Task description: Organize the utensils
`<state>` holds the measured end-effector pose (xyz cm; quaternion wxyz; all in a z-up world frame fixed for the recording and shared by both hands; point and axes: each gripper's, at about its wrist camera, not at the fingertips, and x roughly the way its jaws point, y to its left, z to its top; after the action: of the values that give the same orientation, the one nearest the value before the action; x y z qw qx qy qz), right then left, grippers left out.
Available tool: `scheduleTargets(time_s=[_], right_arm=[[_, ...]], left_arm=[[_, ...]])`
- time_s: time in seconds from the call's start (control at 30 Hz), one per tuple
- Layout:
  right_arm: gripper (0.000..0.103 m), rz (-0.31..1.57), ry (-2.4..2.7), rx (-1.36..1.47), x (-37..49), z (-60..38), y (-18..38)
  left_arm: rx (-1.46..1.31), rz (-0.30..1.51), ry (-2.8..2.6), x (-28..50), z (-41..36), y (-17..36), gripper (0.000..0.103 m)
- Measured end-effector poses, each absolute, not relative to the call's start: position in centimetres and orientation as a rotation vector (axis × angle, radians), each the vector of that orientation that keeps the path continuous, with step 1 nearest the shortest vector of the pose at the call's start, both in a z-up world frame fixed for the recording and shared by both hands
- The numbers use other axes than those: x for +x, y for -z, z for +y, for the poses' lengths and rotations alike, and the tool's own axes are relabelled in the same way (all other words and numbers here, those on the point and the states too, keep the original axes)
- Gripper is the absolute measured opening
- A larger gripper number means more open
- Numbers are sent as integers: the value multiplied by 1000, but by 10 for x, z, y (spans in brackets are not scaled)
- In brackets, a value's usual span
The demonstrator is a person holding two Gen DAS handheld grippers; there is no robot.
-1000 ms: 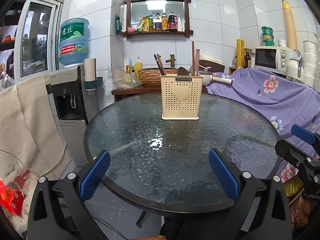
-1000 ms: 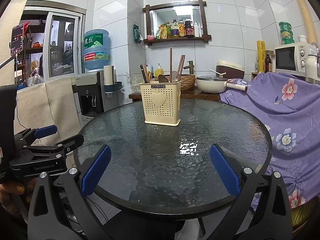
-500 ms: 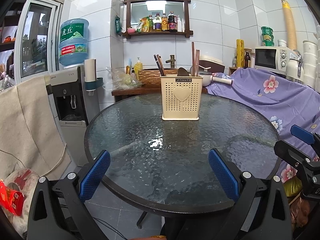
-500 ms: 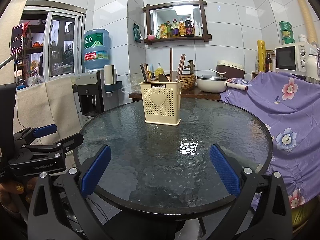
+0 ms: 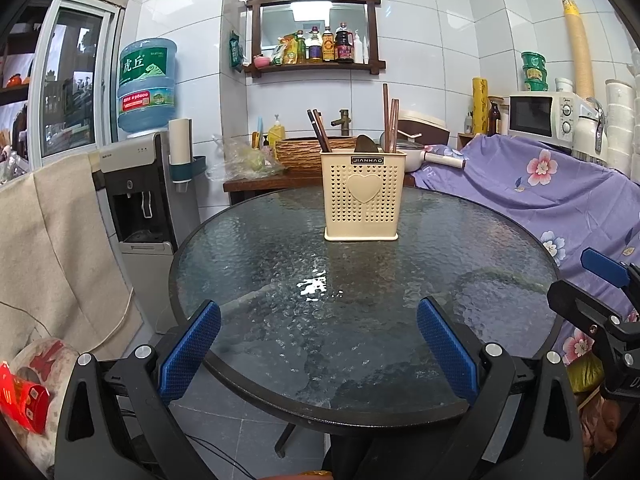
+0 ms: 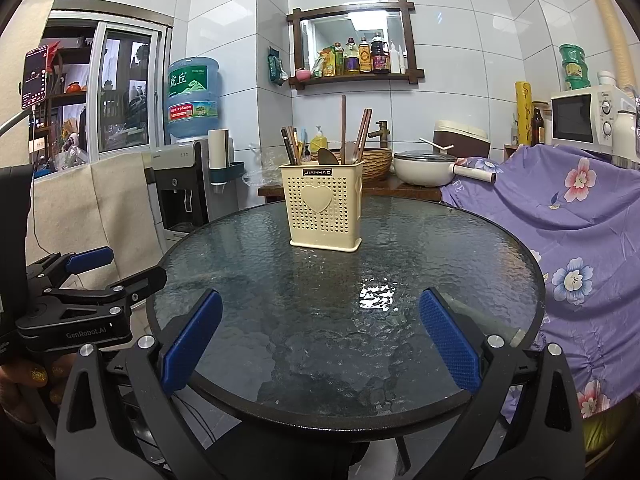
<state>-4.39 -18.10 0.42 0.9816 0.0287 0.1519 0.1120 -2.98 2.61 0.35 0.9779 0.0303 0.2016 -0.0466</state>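
A cream perforated utensil holder (image 5: pixel 362 196) (image 6: pixel 323 210) with a heart on its front stands upright on the far half of the round glass table (image 5: pixel 280 264) (image 6: pixel 440 248). Brown chopsticks (image 5: pixel 389 122) (image 6: pixel 343 124) and a dark spoon (image 5: pixel 366 144) (image 6: pixel 328 156) stick out of its top. My left gripper (image 5: pixel 318 350) hovers open at the table's near edge, nothing between its blue pads. My right gripper (image 6: pixel 320 344) is likewise open and empty at the near edge. Each gripper shows from the side in the other's view.
A water dispenser (image 5: pixel 148 184) stands left of the table, beside a beige cloth (image 5: pixel 52 248). A purple flowered cover (image 6: pixel 580 220) drapes the right side. Behind are a wooden side table with a basket (image 6: pixel 376 162) and pot (image 6: pixel 424 168), a microwave (image 5: pixel 548 116) and a wall shelf of bottles.
Hardly anything differs: the right gripper seen in the left wrist view has crept slightly leftward. The holder and its utensils stay still.
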Motion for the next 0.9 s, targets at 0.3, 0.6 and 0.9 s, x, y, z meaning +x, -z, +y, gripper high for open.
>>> scheduleTargets(time_s=[0.3,0.6,0.9], right_arm=[[97,306,-226,59,-44,-181,-4],[97,307,-227,60,-43,-182,-3],[97,310,-231,56,-42,-182,-2]], left_arm=[[60,408,97,-30,26,-4,97],[48,411,110,-30,25,-3,97],[51,418,108,-30,26,-3,97]])
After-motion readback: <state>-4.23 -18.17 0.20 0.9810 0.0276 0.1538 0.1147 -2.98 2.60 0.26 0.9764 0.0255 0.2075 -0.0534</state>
